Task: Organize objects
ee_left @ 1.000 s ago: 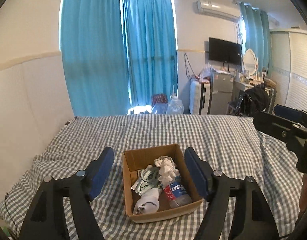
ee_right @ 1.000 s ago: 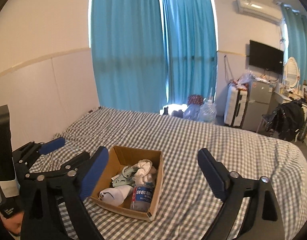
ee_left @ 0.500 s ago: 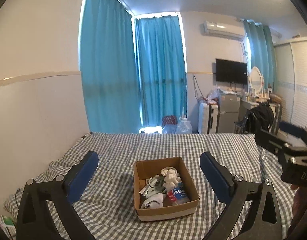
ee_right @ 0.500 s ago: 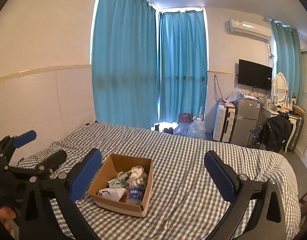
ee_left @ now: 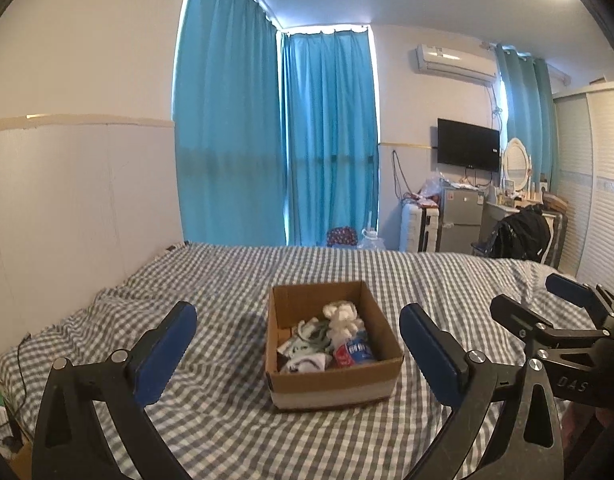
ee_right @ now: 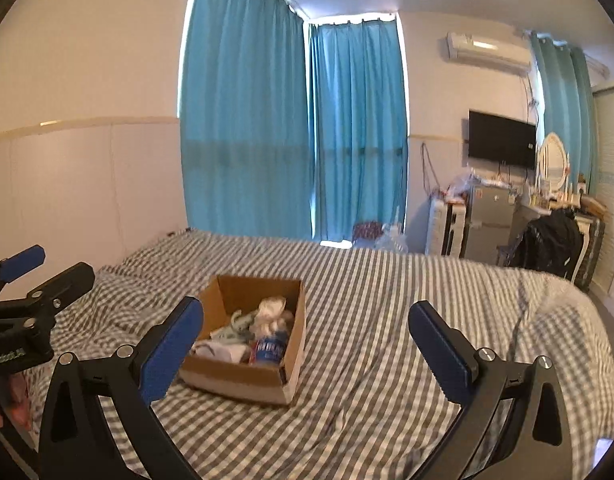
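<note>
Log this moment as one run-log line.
left gripper: open, empty | right gripper: open, empty | cardboard box: on checked bed, holds bottle, cloth items | stage: nothing grasped

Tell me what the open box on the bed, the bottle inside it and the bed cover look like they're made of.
Box: brown corrugated cardboard, matte, with raw flap edges and a pale tape band low on its front.
Bottle: likely clear plastic, with a glossy red and blue label.
Bed cover: woven fabric, probably cotton, in grey and white check, matte and wrinkled.
</note>
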The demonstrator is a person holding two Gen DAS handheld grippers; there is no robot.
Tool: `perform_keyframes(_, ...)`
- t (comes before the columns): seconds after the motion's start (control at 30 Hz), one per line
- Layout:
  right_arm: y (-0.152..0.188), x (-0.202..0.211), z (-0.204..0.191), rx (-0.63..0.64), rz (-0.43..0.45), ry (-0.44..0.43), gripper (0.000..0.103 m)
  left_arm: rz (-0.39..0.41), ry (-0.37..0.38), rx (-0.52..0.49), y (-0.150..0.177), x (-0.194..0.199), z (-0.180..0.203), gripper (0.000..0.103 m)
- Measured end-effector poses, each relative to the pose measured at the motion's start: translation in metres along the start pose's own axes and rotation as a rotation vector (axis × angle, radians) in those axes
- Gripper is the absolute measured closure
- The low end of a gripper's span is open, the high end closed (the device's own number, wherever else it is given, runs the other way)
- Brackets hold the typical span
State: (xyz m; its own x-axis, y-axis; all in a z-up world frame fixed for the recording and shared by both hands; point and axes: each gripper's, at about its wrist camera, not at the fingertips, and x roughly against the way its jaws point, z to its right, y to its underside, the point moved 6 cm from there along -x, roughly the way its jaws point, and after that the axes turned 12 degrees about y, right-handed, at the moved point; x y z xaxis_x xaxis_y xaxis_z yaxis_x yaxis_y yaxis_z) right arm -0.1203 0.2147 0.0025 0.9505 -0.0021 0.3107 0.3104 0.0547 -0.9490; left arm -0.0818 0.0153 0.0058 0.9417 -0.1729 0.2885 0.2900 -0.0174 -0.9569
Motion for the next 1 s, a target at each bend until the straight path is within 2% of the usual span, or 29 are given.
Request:
perform_keyframes(0.27,0.031,-0.010,0.006,0.008,-0.003,0.039,0.000,-0.041,-0.016,0.005,0.030,-0.005,-0.002,0.000)
perform_keyframes(1.0,0.039,-0.006,0.002,0.026,-0.019,0.040,0.000,-0.054,-0.028,0.013,0.030,-0.001,-0.006,0.000)
